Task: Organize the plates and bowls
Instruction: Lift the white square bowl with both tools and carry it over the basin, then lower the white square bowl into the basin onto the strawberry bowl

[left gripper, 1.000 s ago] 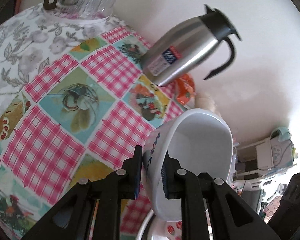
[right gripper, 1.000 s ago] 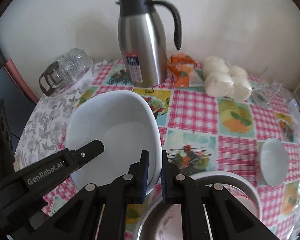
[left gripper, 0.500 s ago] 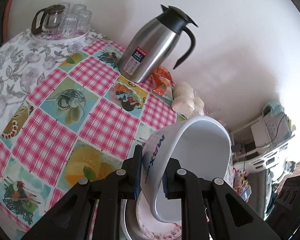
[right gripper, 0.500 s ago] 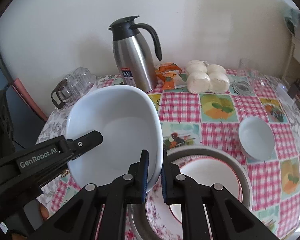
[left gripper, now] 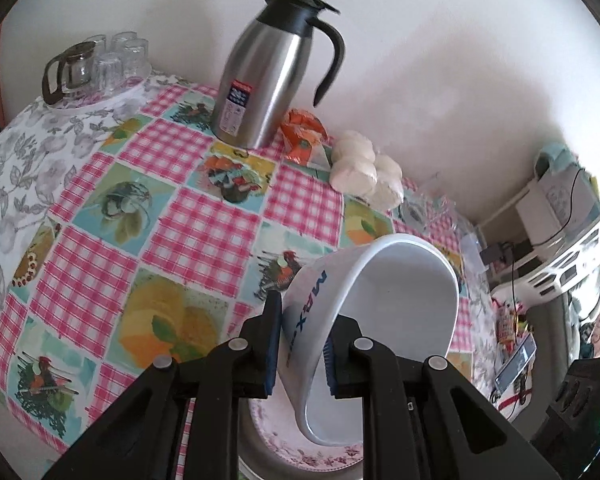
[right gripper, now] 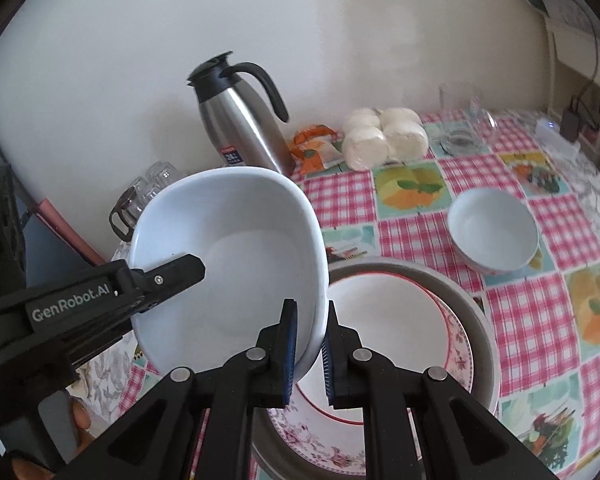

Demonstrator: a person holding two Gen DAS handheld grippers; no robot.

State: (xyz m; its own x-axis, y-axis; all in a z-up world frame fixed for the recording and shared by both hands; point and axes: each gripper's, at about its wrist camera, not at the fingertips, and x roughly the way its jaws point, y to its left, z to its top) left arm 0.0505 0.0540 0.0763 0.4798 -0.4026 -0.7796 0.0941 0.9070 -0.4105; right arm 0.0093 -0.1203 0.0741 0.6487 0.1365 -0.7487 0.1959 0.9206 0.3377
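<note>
Two grippers, left [left gripper: 300, 344] and right [right gripper: 308, 344], clamp a white bowl [right gripper: 228, 256] above the checked tablecloth [left gripper: 204, 224] by a white wall [left gripper: 420, 60].

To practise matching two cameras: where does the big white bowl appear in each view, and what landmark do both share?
Left wrist view: big white bowl at lower right of centre, tilted, rim clamped.
Right wrist view: big white bowl left of centre, above the plates.
Shared landmark: steel jug by the wall.

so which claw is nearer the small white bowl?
Right. The right claw grips the big bowl on the side toward the small white bowl; the left claw holds the opposite rim.
</note>
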